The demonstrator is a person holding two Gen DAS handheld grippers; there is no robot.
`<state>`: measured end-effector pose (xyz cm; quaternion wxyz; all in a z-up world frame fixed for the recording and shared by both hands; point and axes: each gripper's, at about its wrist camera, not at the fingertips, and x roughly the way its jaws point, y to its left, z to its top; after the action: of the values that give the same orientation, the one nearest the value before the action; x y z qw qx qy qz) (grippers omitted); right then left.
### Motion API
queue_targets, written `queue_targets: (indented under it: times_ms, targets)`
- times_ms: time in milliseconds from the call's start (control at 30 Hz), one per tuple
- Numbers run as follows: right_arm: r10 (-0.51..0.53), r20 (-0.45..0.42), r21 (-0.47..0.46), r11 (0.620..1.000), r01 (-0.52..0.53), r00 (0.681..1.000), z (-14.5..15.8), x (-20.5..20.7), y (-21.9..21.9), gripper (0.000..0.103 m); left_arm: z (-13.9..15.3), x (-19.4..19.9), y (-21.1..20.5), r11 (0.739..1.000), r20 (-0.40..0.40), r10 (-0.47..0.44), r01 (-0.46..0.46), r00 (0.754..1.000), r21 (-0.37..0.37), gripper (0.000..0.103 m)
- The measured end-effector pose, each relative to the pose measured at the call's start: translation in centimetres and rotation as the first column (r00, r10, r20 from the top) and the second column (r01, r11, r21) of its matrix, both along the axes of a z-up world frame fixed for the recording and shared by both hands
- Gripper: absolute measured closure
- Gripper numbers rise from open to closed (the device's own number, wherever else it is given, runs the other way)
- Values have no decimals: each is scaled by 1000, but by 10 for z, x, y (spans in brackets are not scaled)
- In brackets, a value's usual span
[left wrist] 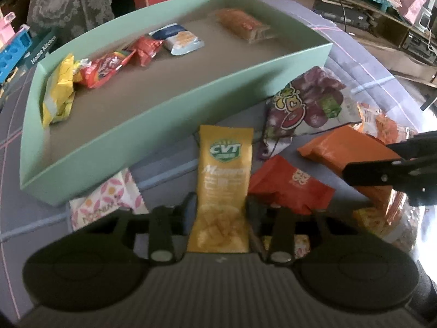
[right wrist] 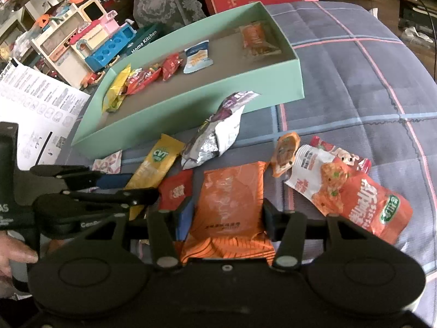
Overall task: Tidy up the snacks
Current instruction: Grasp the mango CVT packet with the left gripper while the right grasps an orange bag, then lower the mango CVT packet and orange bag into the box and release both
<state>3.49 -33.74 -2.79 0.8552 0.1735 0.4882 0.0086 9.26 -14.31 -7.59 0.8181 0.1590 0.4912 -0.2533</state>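
Your left hand-held gripper [left wrist: 221, 207] is pinching the yellow mango sachet [left wrist: 222, 188], which is sitting just before the green tray's [left wrist: 153, 142] near wall. Right hand-held gripper [right wrist: 225, 213] is clamping the orange packet [right wrist: 229, 205]. Only the right view is showing open quilt [right wrist: 341, 87] beside the tray; far half of tray floor free.

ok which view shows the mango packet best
The left wrist view: the mango packet stands centred between the left tool's fingers, its CVT logo readable. The right wrist view shows it off to the left, slanted, its lower end hidden behind that tool.
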Motion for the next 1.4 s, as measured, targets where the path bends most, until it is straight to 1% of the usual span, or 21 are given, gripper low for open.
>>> queue_targets:
  times_ms: [100,167,233,433,633,733,833,933,1000,1100,1233,1400]
  targets:
    - [-6,6,4,1000,6,1000,2,0,1,52,3,-3,8,999,2,37,-37,999,-2,68]
    - [-12,13,10,1000,12,1000,4,-1,0,52,7,-5,15,998,-13,55,-56,998,-21,68]
    - [-18,22,13,1000,18,1000,7,-2,0,52,14,-8,22,997,-10,65,-65,998,-37,68]
    - [-28,49,-1,1000,28,998,20,-6,-2,52,38,-14,32,991,7,82,-81,997,-102,68]
    - [-49,89,-30,998,52,995,38,-11,-12,52,64,-18,33,983,23,81,-76,996,-164,68]
    - [-63,113,-50,996,69,992,50,-12,-19,52,75,-16,32,980,31,81,-74,996,-184,68]
    - [-77,140,-68,994,87,987,62,-6,-27,52,83,-7,31,979,44,90,-80,995,-188,67]
    - [-89,173,-71,992,102,981,75,8,-34,52,89,11,30,976,56,119,-107,991,-192,67]
    - [-83,194,-69,993,98,978,81,25,-36,52,92,27,28,971,55,143,-130,988,-203,67]
    - [-67,204,-71,994,83,977,82,57,-35,52,92,55,26,961,43,185,-172,982,-218,67]
    - [-45,207,-70,996,61,977,74,104,-30,52,86,91,22,950,24,226,-215,974,-226,67]
    - [-13,206,-75,997,29,978,55,155,-23,52,68,126,17,946,-4,258,-253,966,-202,67]
